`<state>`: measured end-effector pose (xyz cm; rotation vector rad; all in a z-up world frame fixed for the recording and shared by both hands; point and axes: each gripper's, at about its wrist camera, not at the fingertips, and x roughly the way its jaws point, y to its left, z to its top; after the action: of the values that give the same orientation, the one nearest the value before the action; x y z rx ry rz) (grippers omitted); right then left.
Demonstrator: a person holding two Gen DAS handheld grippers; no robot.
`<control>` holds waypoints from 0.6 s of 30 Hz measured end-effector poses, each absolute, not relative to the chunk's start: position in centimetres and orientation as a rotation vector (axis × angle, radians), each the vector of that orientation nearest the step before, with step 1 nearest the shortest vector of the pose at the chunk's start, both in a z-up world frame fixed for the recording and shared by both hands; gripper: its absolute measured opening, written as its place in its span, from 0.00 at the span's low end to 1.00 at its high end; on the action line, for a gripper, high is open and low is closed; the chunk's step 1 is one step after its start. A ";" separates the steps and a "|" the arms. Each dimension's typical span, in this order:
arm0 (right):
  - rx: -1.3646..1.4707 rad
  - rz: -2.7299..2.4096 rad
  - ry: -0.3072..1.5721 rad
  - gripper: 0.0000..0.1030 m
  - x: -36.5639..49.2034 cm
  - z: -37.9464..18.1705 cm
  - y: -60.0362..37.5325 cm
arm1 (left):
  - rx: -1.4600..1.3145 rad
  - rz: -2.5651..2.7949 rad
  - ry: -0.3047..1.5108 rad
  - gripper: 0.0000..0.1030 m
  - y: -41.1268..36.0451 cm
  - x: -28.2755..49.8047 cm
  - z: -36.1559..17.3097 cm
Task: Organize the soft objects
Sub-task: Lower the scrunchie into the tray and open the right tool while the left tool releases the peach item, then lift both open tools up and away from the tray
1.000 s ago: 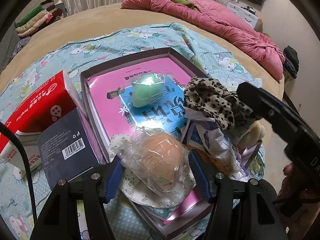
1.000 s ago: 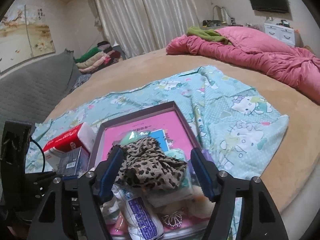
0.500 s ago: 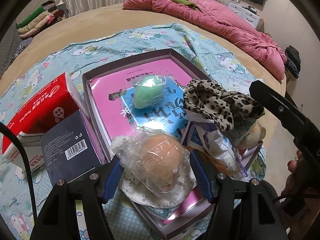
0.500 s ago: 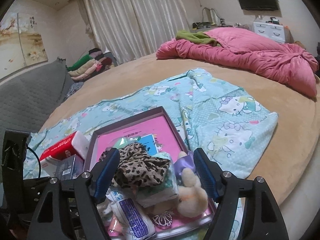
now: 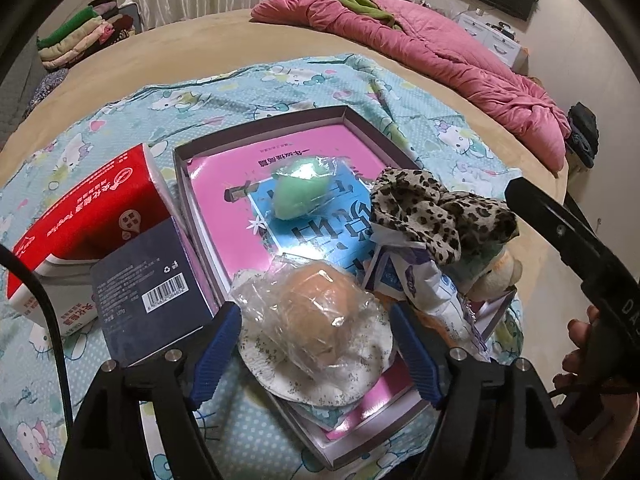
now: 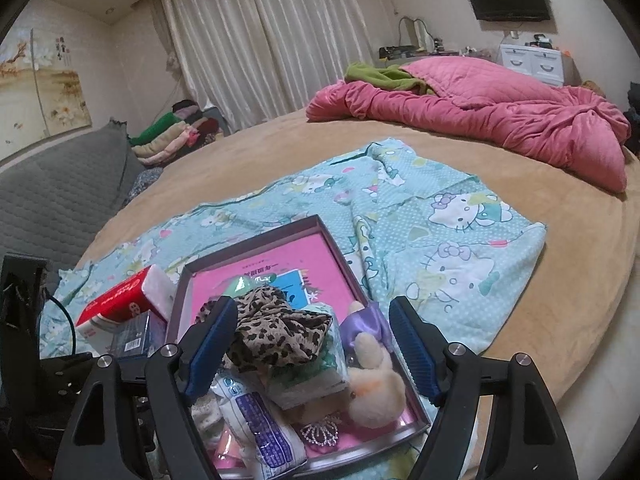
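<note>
A shallow purple-grey box [image 5: 260, 128] lies on the bed with a pink book in it. My left gripper [image 5: 314, 308] straddles an orange ball in a clear bag [image 5: 320, 312], which rests on a round white floral cloth [image 5: 320, 376]. Its jaws are opening and the pads stand clear of the bag. Farther in lies a bagged green ball [image 5: 304, 192]. At the box's right sit a leopard-print cloth [image 6: 272, 332], a white-and-blue packet [image 6: 260, 416] and a cream plush toy [image 6: 372, 376]. My right gripper [image 6: 313, 302] hangs open above that pile, touching nothing.
A red tissue pack [image 5: 92, 216] and a dark blue carton [image 5: 152, 288] stand against the box's left side. A cartoon-print sheet [image 6: 440, 240] covers the tan bed. A pink quilt [image 6: 480, 120] lies at the back right, folded clothes [image 6: 172, 136] at the back left.
The left jaws have spread wider around the bagged orange ball. The right gripper has drawn back from the leopard cloth, its jaws slightly wider, and the plush toy has come into view.
</note>
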<state>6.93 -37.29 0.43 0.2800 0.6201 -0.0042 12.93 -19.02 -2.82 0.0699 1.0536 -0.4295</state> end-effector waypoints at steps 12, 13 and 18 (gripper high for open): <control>0.267 -0.045 0.620 0.77 6.0 1.3 -36.8 | 0.042 -0.423 1.013 0.75 -17.6 11.9 -1.2; 0.272 -0.050 0.621 0.77 6.0 1.4 -36.8 | 0.044 -0.423 1.009 0.76 -17.5 11.7 -1.1; 0.290 -0.040 0.624 0.78 5.6 2.2 -36.1 | 0.044 -0.409 0.996 0.76 -16.7 11.2 -0.3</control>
<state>5.60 -36.11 2.21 0.2905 0.6237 -0.0403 11.18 -16.66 -0.34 0.0439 0.9960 -0.4085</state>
